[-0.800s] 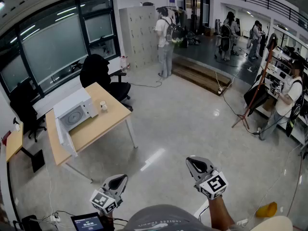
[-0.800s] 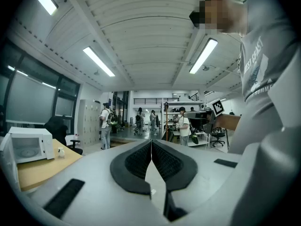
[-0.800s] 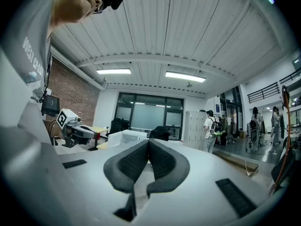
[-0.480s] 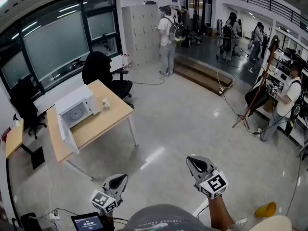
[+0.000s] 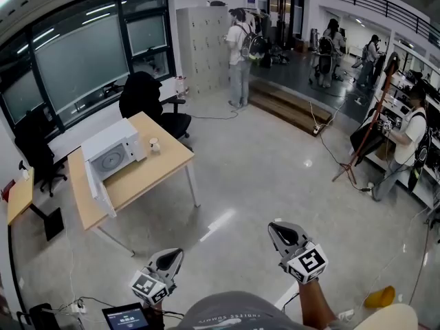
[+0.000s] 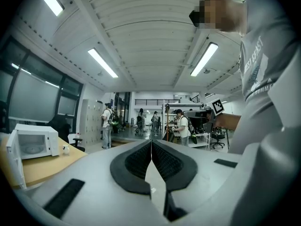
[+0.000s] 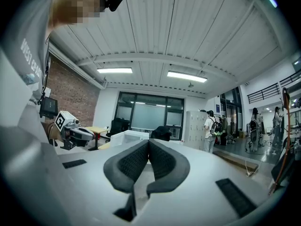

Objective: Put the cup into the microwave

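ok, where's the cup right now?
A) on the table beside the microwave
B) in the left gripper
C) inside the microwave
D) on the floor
A: the cup stands on the wooden table just beside the microwave. The left gripper and right gripper are shut on nothing, well away from the table.

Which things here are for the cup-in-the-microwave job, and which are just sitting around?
For the job: cup, microwave with its door open, wooden table under them, left gripper, right gripper, both shut and empty.

Just around: black chair, grey lockers, yellow object on the floor.
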Available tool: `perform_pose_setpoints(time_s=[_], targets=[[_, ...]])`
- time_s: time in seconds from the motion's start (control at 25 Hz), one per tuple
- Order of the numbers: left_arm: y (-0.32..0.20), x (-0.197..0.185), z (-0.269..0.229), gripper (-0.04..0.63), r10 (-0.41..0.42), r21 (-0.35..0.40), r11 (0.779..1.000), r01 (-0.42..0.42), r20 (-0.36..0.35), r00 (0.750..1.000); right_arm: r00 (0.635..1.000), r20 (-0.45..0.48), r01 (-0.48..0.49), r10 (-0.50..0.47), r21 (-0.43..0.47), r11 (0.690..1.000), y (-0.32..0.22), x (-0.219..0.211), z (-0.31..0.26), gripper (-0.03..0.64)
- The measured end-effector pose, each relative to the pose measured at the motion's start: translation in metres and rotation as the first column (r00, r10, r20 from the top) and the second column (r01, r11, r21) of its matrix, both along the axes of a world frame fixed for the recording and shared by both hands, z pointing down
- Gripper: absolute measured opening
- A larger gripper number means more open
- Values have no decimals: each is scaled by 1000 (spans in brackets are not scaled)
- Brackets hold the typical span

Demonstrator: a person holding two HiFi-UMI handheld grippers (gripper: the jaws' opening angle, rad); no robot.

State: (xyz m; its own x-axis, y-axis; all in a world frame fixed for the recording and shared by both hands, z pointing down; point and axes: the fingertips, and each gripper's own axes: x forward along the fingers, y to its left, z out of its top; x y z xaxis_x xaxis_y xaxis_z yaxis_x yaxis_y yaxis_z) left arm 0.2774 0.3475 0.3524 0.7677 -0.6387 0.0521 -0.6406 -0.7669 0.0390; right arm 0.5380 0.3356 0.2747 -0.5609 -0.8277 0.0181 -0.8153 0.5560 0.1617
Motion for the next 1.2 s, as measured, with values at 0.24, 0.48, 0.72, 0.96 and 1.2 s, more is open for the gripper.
perform_pose_setpoints(time_s=[0.24,0.48,0.72,0.96,1.2], targets=[[-10,-20,6,21,5,1,1000,-5,-16,1000,998,55,18,-19,17,1000,-5,-23,-3,20],[-20,-48,6,21,16,9,1000,-16,-39,999,999,39,-6,5,9,1000,-15,-51,-6,20],[-37,-90,2,21,-8,48,999,11,-59,998,998,9,-70,70,28,997,-37,-68,-19,20],[-56,-126,1,21,-38,67,997,44,-87,995,998,-20,-59,60,37,998,-67,-95,-30,20],[-81,-150,12,21,-88,44,995,93,-104,991,999,-38,-18,19,33,999,-116,-122,-28,20]])
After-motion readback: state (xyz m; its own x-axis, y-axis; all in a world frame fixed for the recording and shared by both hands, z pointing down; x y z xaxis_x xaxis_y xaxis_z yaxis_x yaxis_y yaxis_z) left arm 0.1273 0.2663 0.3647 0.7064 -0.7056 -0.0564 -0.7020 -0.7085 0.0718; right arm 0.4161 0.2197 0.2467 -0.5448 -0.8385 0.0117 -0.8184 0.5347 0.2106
